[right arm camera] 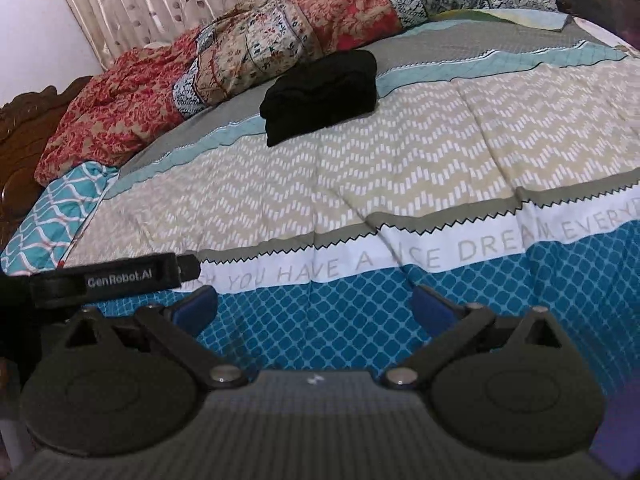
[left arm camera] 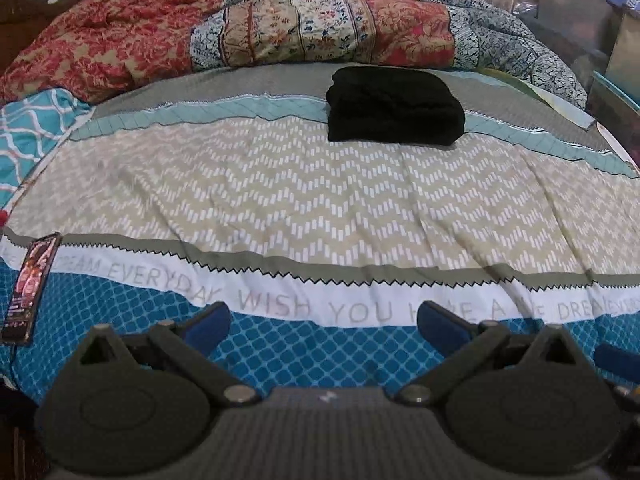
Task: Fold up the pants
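Note:
The black pants [left arm camera: 394, 106] lie folded into a compact bundle far back on the bed, on the grey and teal bands of the bedspread [left arm camera: 280, 184]. They also show in the right wrist view [right arm camera: 320, 94]. My left gripper [left arm camera: 322, 326] is open and empty, low over the blue patterned front of the bed, well short of the pants. My right gripper [right arm camera: 314, 306] is open and empty too, over the same blue band. A black strap marked GenRobot.AI [right arm camera: 116, 274] sticks in from the left of the right wrist view.
A crumpled red and floral quilt [left arm camera: 240, 32] lies along the back of the bed. A phone [left arm camera: 30, 286] lies at the left front edge. A teal patterned pillow [left arm camera: 28, 132] sits at left. Plastic storage bins [left arm camera: 576, 12] stand at right. Curtains hang behind.

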